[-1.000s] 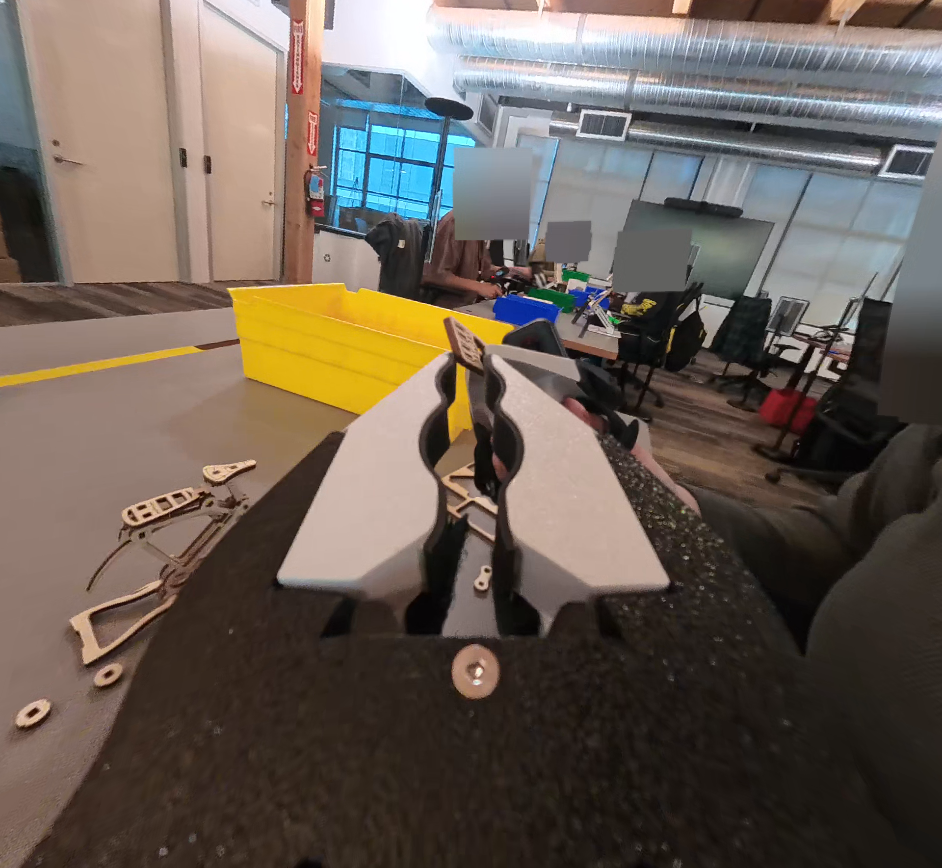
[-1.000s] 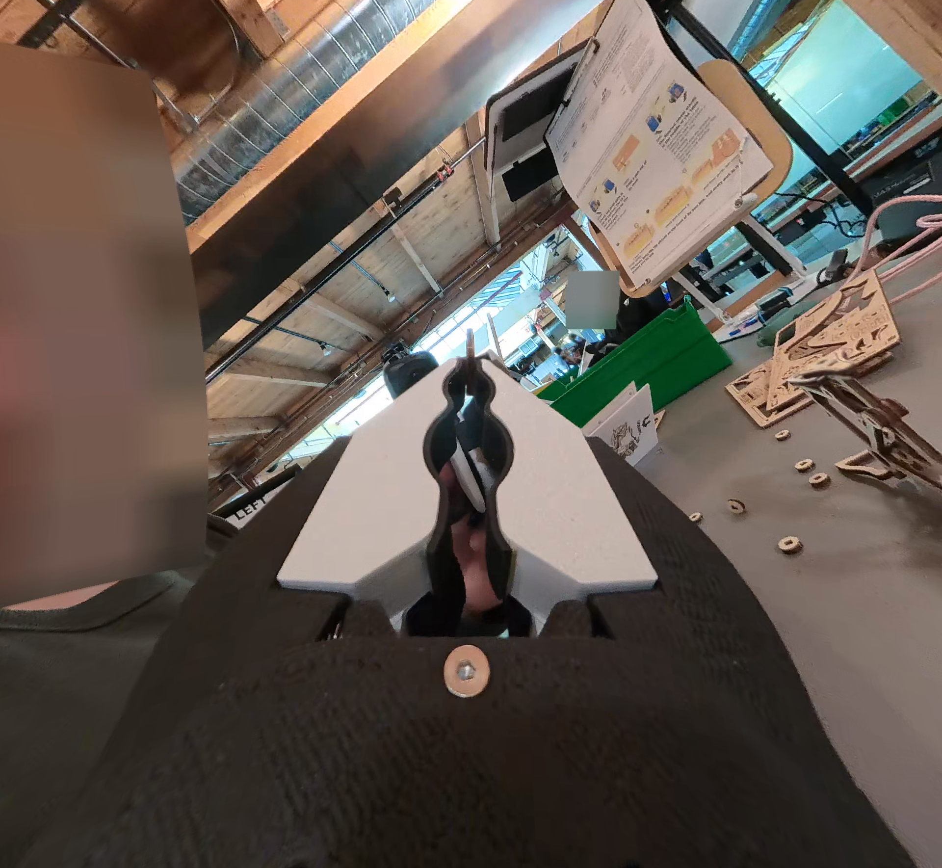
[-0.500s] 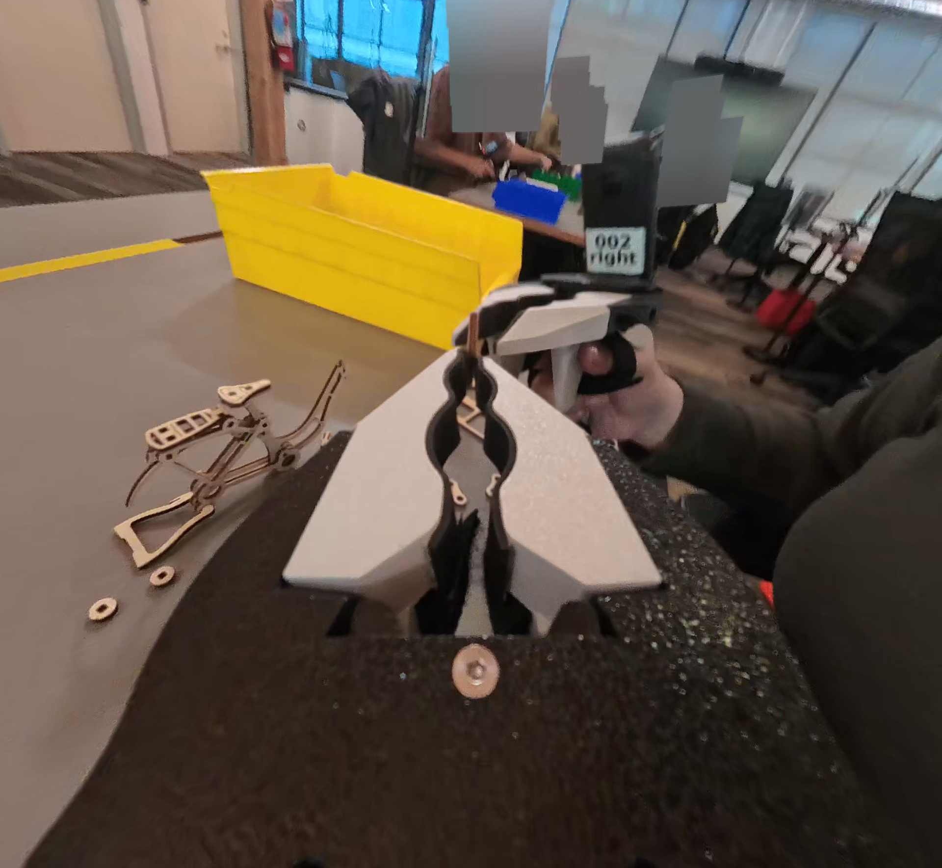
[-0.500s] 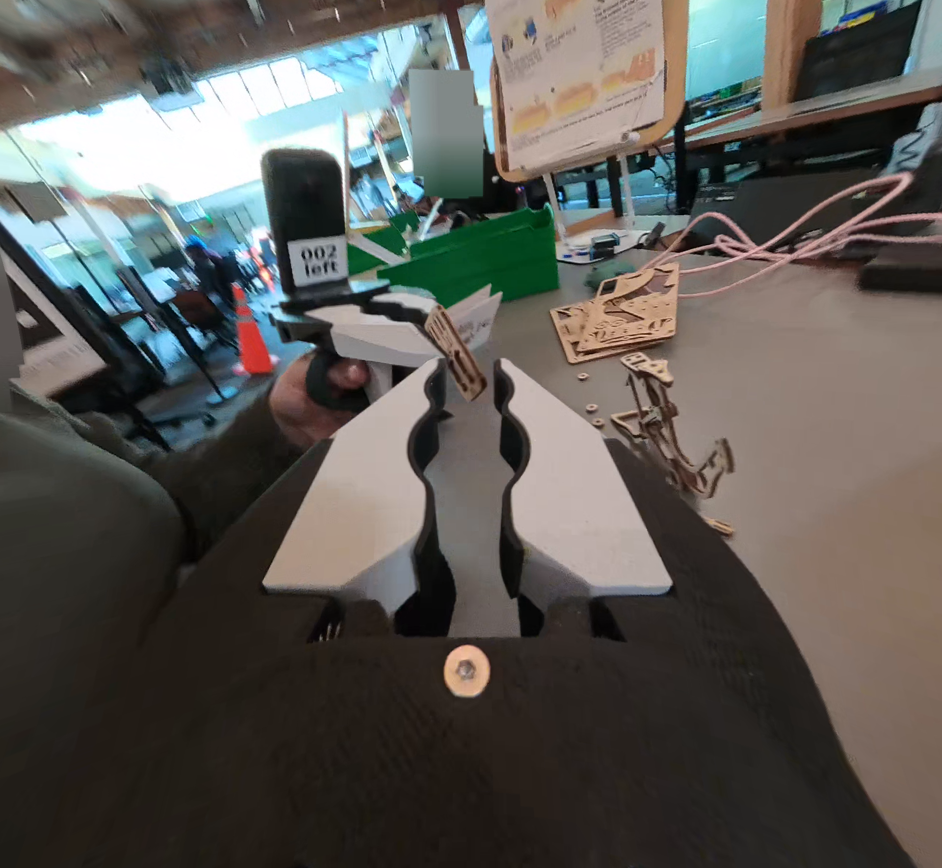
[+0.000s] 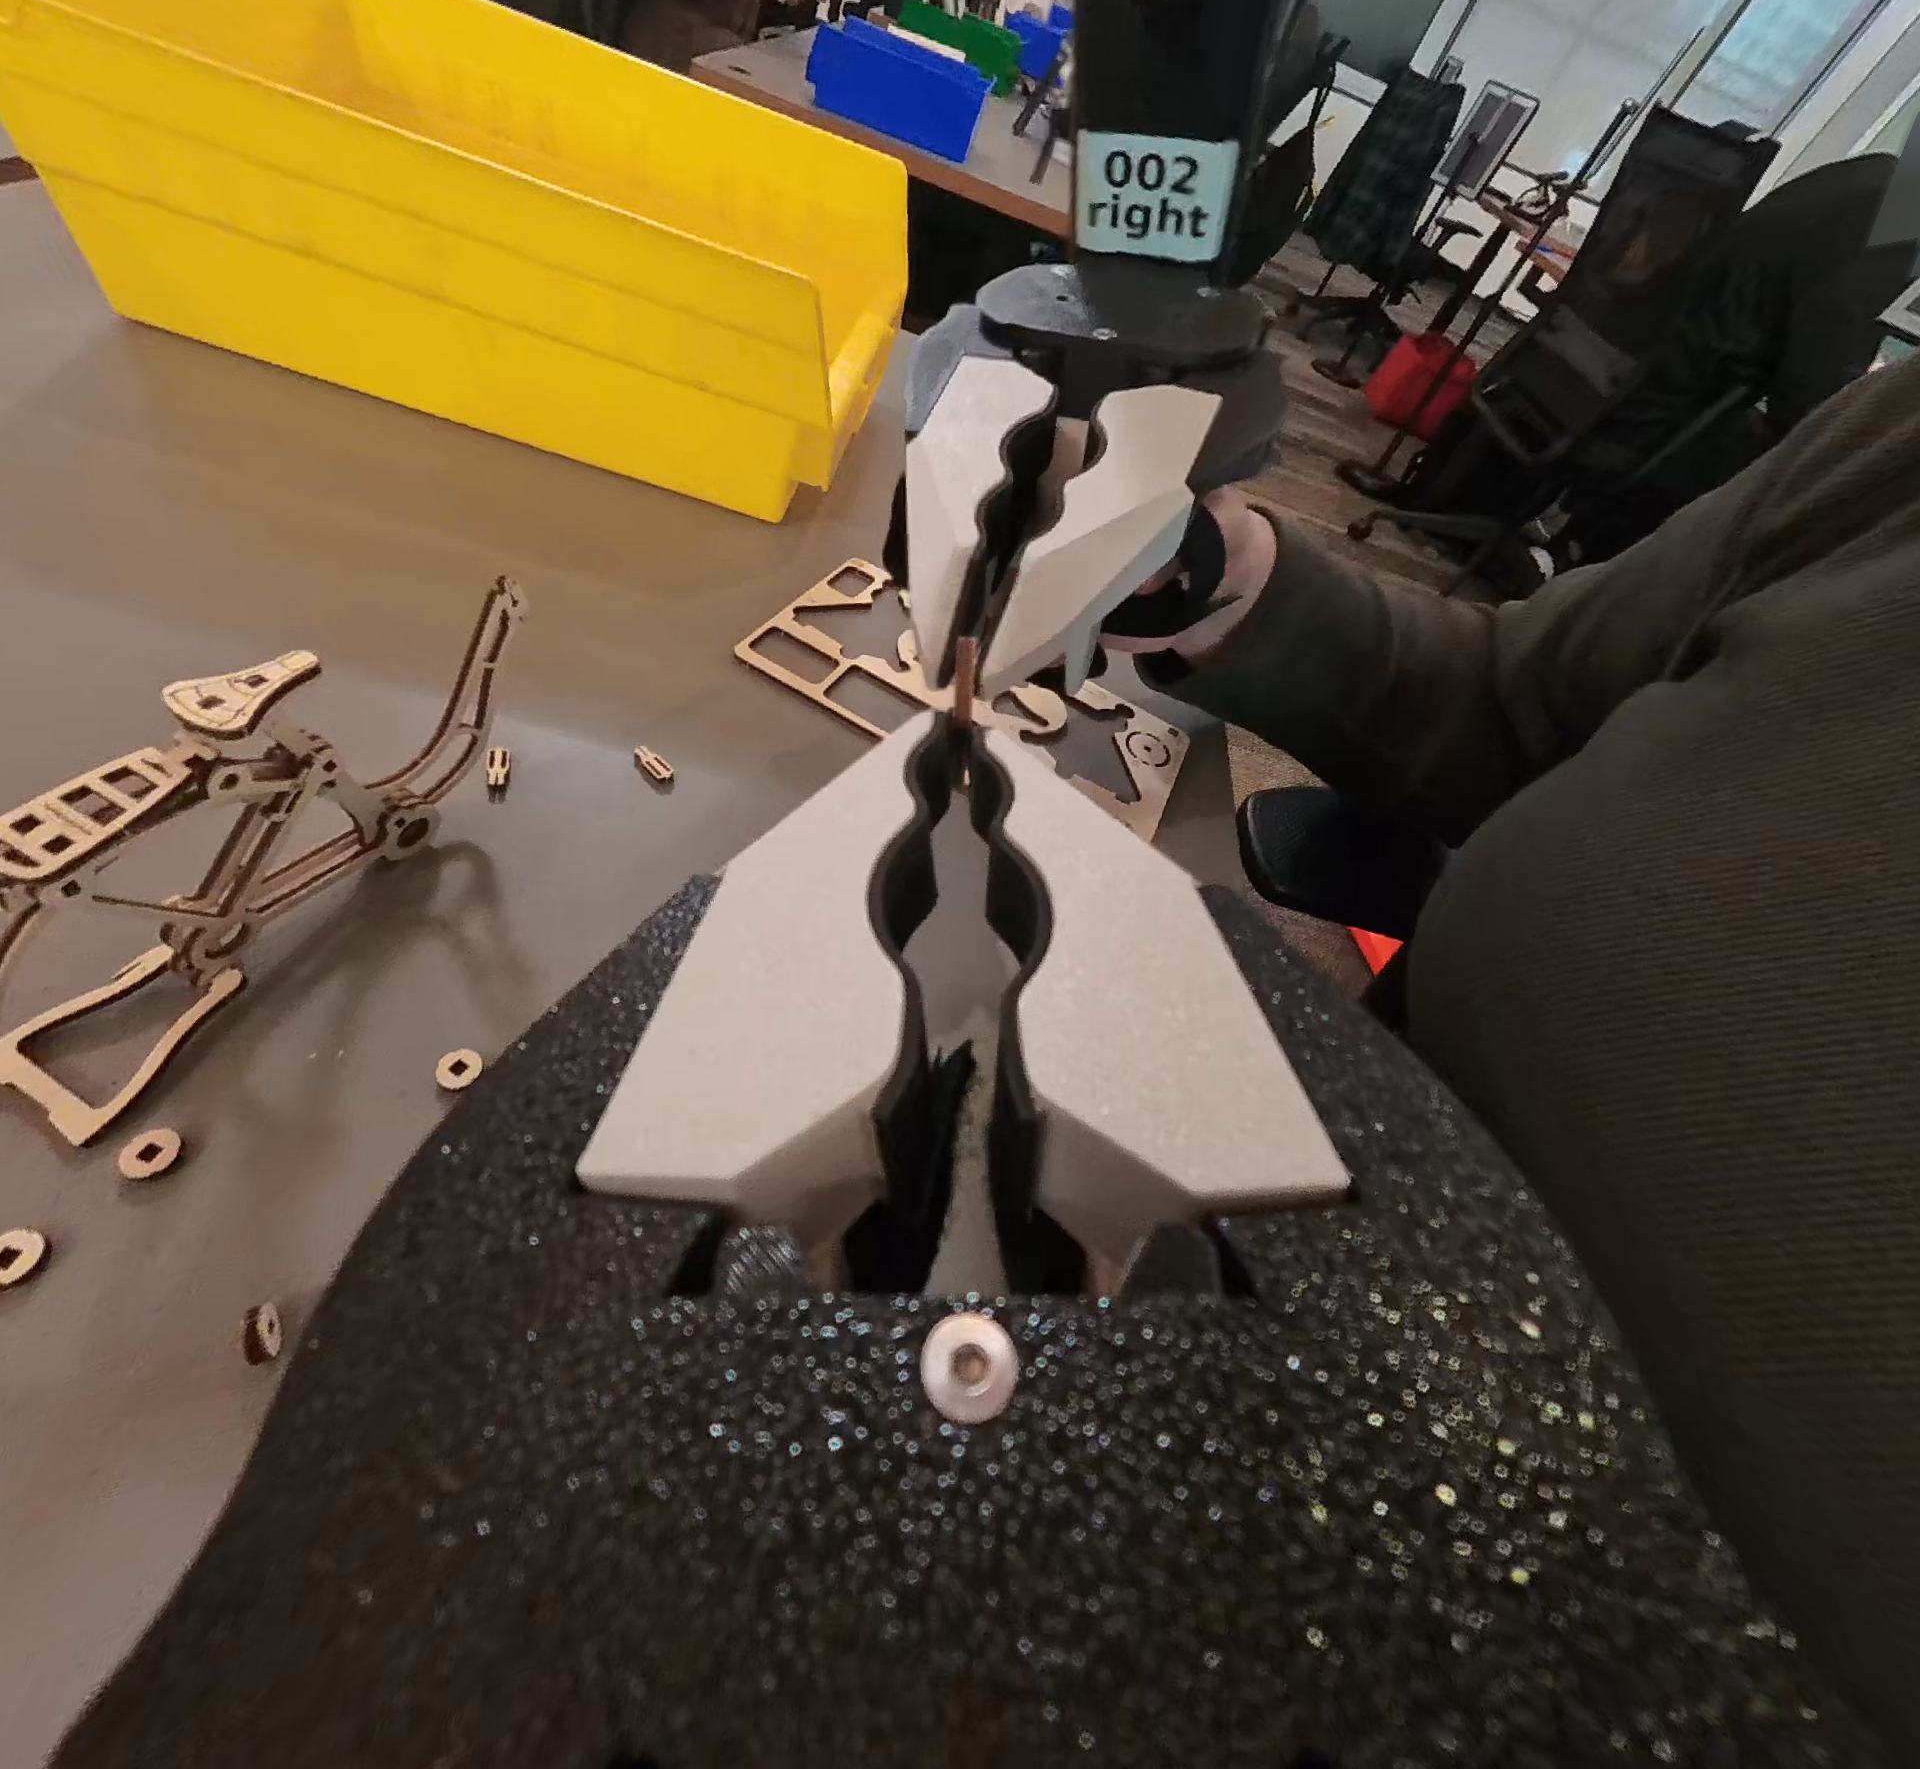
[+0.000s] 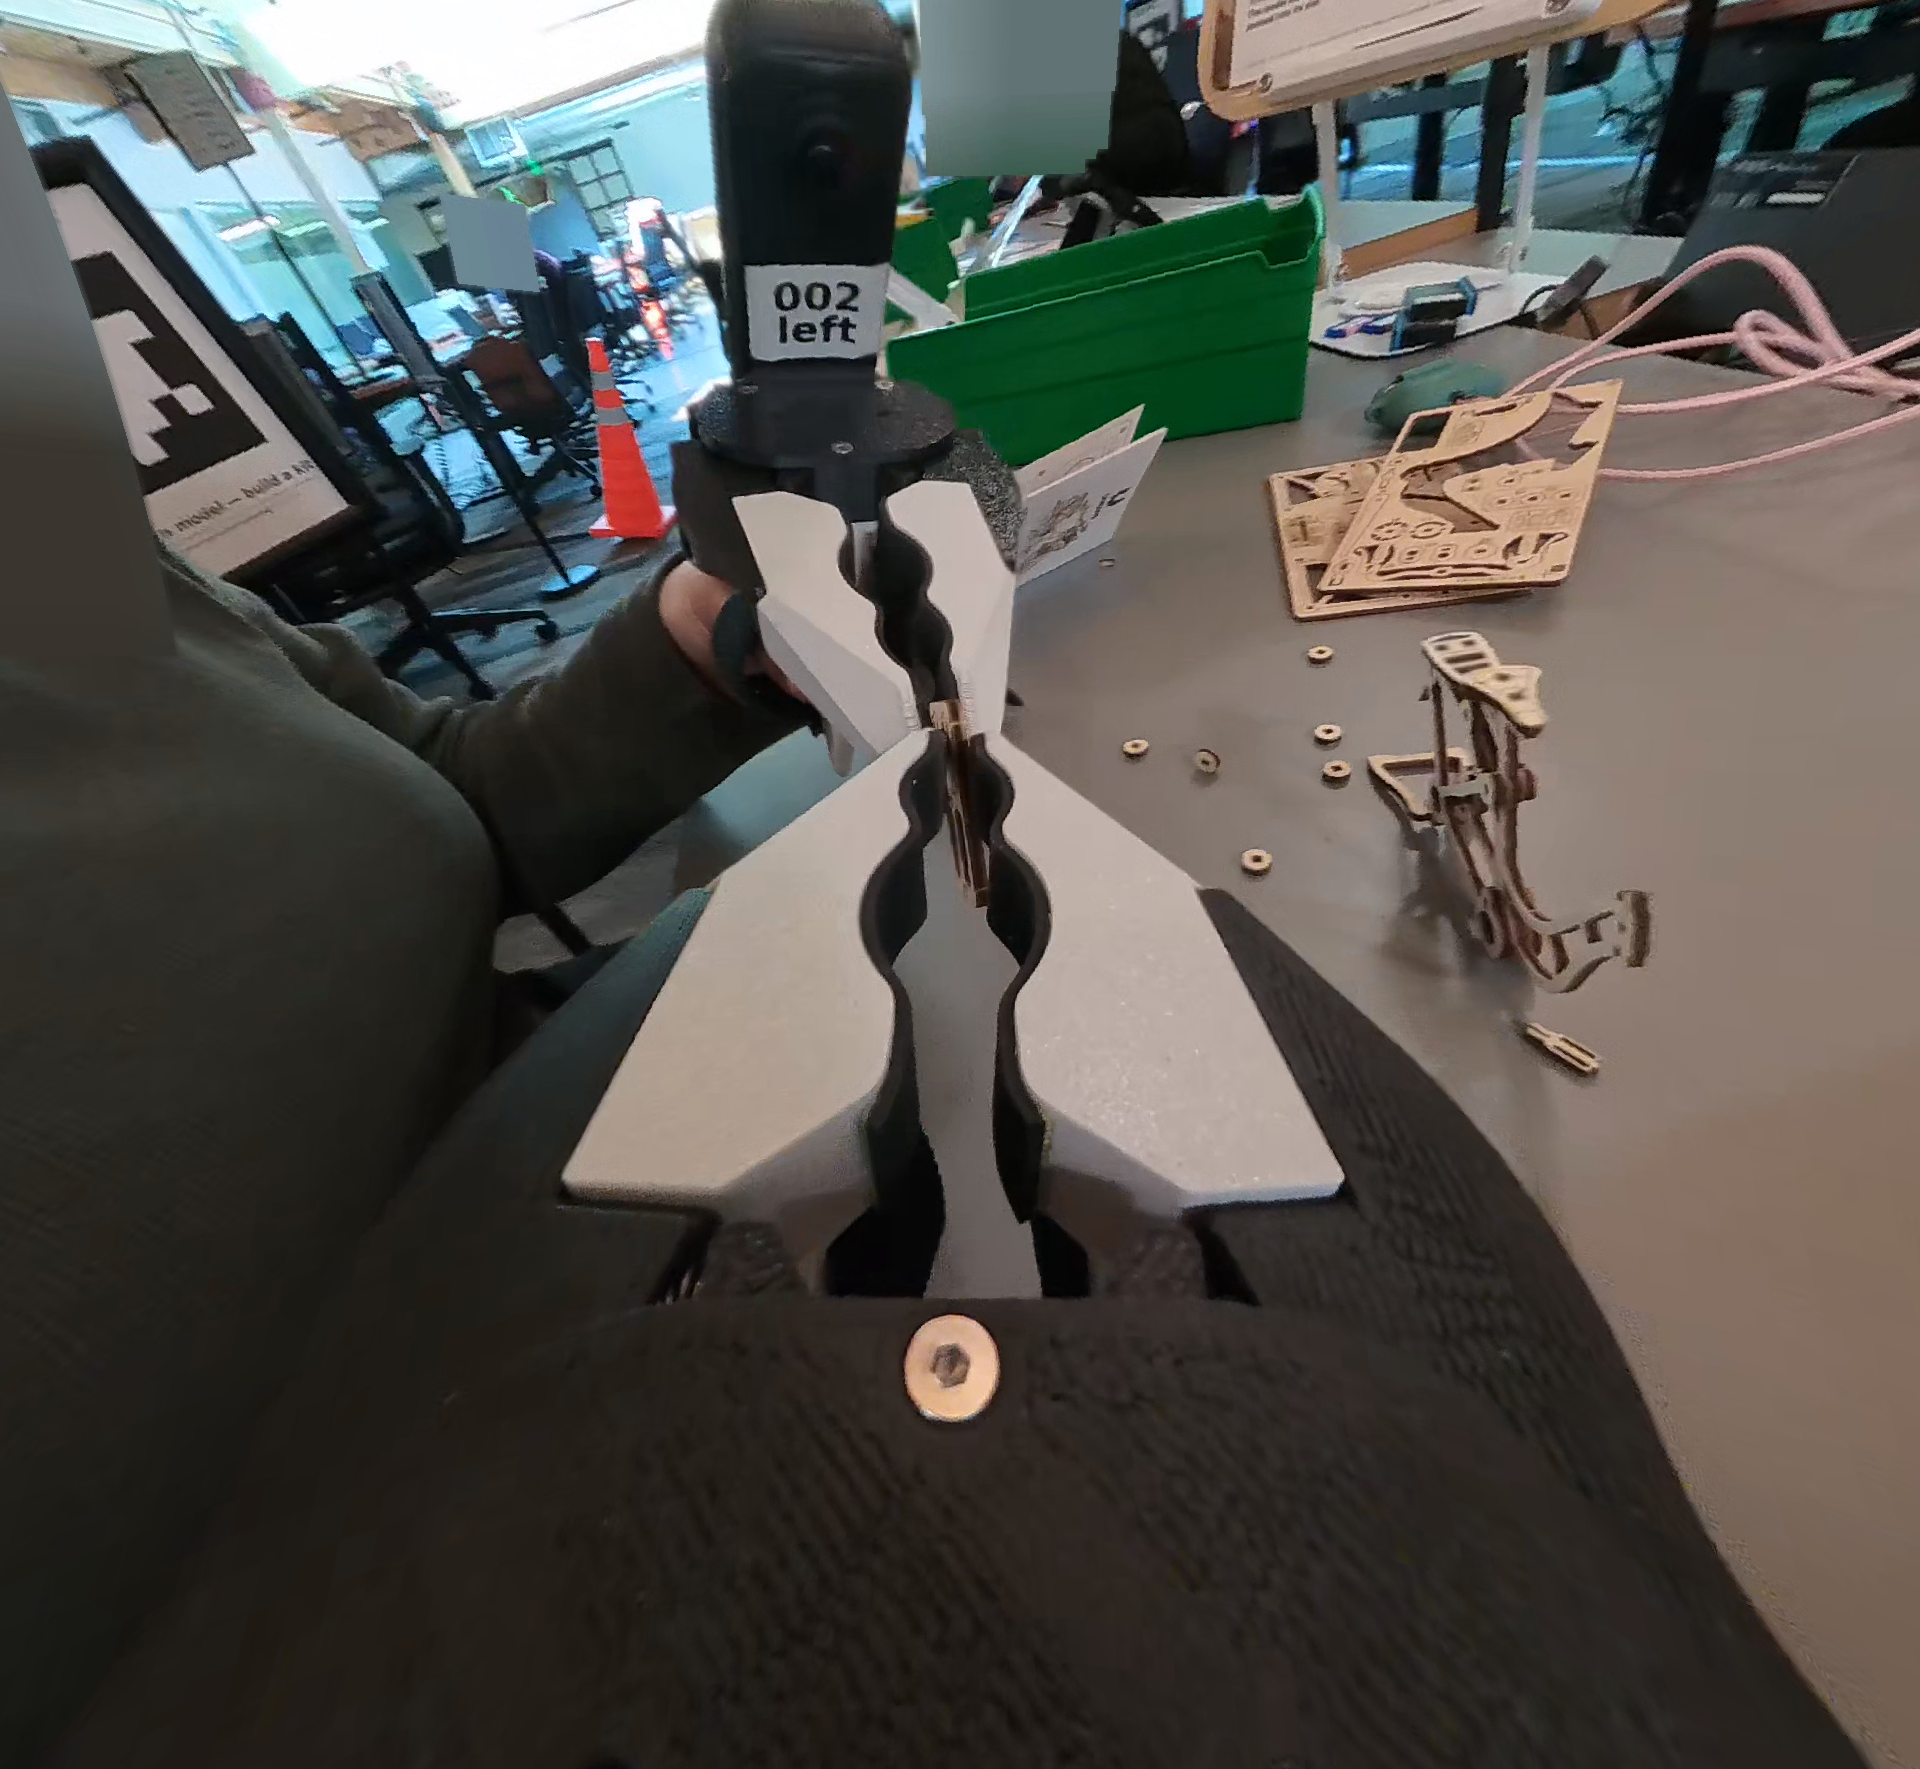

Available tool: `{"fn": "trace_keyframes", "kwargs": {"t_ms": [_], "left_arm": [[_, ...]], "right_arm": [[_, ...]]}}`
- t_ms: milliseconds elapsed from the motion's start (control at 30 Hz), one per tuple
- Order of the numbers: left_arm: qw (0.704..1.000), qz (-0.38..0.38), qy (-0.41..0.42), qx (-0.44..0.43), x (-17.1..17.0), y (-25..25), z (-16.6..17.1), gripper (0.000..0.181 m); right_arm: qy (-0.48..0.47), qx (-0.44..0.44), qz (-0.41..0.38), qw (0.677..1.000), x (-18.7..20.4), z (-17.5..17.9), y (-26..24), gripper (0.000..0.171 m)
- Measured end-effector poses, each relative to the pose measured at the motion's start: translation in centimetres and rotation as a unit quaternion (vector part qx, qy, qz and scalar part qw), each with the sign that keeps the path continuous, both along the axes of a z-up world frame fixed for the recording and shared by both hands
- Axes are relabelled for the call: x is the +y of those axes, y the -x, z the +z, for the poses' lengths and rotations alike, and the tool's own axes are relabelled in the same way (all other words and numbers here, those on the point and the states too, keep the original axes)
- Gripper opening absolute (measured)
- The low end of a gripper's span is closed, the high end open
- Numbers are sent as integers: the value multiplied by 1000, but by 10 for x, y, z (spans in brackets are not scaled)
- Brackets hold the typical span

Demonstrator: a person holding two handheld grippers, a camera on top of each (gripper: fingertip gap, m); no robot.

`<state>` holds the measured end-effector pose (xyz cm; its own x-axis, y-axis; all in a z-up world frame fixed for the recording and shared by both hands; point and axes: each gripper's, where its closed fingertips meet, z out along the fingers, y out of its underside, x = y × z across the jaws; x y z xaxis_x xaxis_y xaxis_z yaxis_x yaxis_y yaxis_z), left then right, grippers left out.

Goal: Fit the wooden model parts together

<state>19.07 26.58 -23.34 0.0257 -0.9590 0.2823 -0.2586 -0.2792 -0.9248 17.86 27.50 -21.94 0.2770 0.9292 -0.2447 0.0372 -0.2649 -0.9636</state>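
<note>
My left gripper (image 5: pixel 963 755) and my right gripper (image 6: pixel 956 758) meet tip to tip above the grey table. Both are shut on one small flat wooden part, which shows edge-on in the left wrist view (image 5: pixel 967 696) and between the right fingers in the right wrist view (image 6: pixel 966 826). The right gripper (image 5: pixel 966 670) faces me in the left wrist view, and the left gripper (image 6: pixel 940 717) faces me in the right wrist view. A partly built wooden model (image 5: pixel 208 836) stands on the table to the left; it also shows in the right wrist view (image 6: pixel 1496 826).
A yellow bin (image 5: pixel 416 213) stands behind the model. A cut-out wooden sheet (image 5: pixel 831 639) lies under the grippers. Loose washers (image 6: pixel 1257 859) and a pin (image 6: pixel 1558 1044) are scattered near the model. More sheets (image 6: pixel 1455 514), a green bin (image 6: pixel 1122 337) and a pink cable (image 6: pixel 1766 348) lie beyond. Less than 4 cm separates the two grippers' tips. The pin (image 6: pixel 1558 1044) is about equally far from each gripper, around 15 cm. It turns up in the left wrist view (image 5: pixel 480 771) as well.
The right gripper opened, swung down to face the left gripper and closed on the wooden part that the left gripper holds. Both views tilted down toward the table.
</note>
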Motion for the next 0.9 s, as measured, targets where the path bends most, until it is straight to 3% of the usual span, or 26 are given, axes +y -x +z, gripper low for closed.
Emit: {"fn": "trace_keyframes", "kwargs": {"t_ms": [100, 300, 467, 667, 900], "left_arm": [[1000, 1, -12, 15, 0, 1, -5, 0], [985, 94, -125, 75, 19, 0, -10, 0], [984, 104, -128, 71, 22, -1, -13, 0], [991, 74, -105, -33, 13, -5, 3, 6], [989, 44, -91, -112, 5, -7, 20, 5]], "right_arm": [[3, -7, 2, 1000, 0, -5, 0, 2], [-46, -44, -113, 992, 18, -11, -4, 4], [-84, -58, -174, 979, 19, -13, -5, 4], [-1, 99, -102, 990, 11, 6, -10, 1], [39, 183, -48, 981, 4, 21, -12, 1]]}}
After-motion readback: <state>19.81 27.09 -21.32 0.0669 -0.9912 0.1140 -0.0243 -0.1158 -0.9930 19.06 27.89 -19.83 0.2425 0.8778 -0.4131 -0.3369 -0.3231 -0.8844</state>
